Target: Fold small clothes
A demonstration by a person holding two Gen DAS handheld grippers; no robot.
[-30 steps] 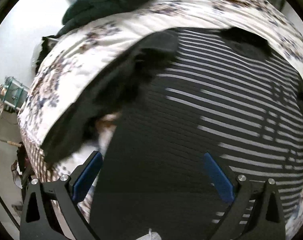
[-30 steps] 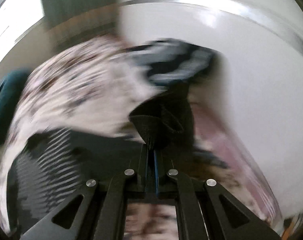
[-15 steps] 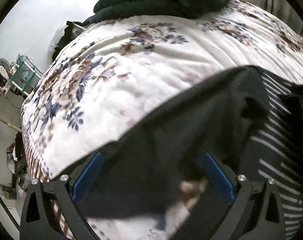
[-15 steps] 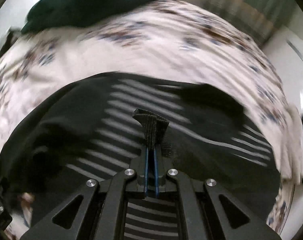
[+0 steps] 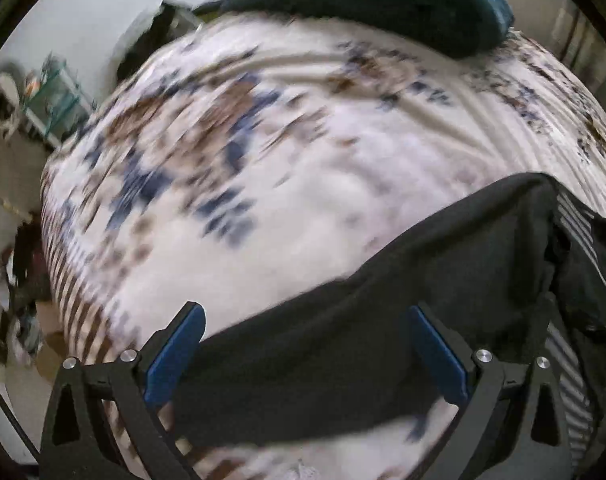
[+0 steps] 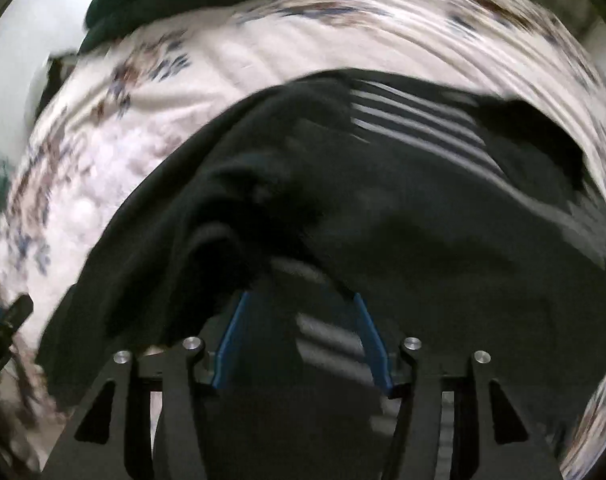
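Right tool (image 6: pixel 299 340) now opening, striped garment (image 6: pixel 423 216) no longer pinched.

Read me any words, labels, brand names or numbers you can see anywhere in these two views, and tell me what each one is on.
None can be read.
No print or tag shows on the black striped garment.
The floral bedspread carries only a blurred flower pattern.
The clutter by the wall is too small and blurred to read.

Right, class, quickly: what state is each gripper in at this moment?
Left gripper: open, holding nothing, over the black fold of the striped garment.
Right gripper: jaws opening, pads off the cloth lying between them.
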